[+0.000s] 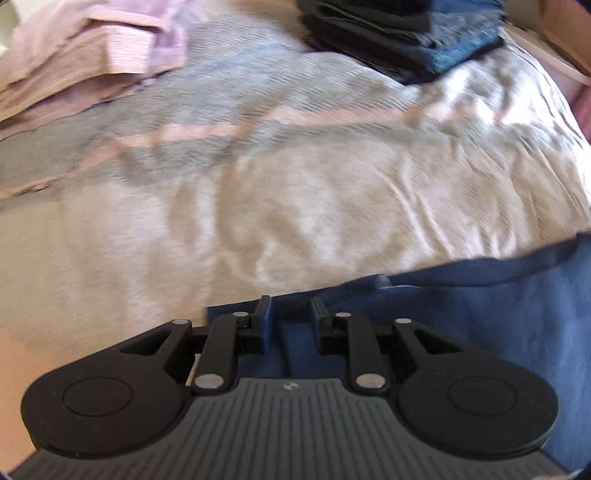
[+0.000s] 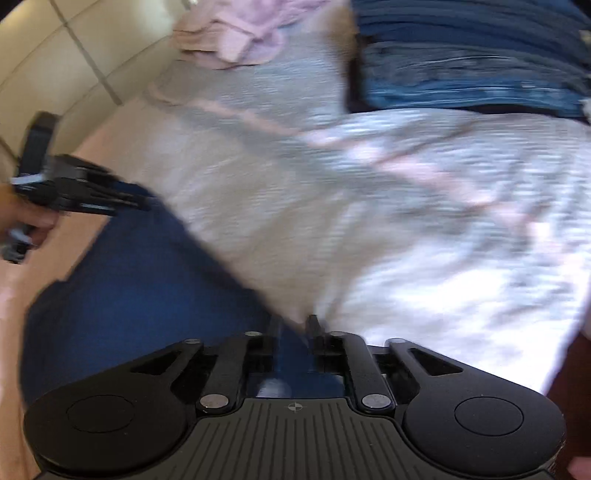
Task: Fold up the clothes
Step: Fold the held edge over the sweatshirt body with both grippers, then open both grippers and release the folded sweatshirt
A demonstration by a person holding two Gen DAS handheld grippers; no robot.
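Note:
A dark blue garment point(image 1: 461, 314) lies on the bed at the near edge, stretched between my two grippers; it also shows in the right wrist view point(image 2: 147, 288). My left gripper point(image 1: 290, 314) sits over its left edge with the fingers narrowly apart and blue cloth between them. It also appears at the far left of the right wrist view point(image 2: 140, 203), at the garment's corner. My right gripper point(image 2: 293, 328) has its fingers close together on the garment's other edge. Both views are blurred.
A pale striped bedspread point(image 1: 295, 166) covers the bed. A stack of folded dark blue clothes point(image 1: 406, 33) sits at the back right, also seen in the right wrist view point(image 2: 472, 55). Pink clothes point(image 1: 92, 48) are piled at the back left. A tiled floor point(image 2: 74, 55) lies beyond the bed.

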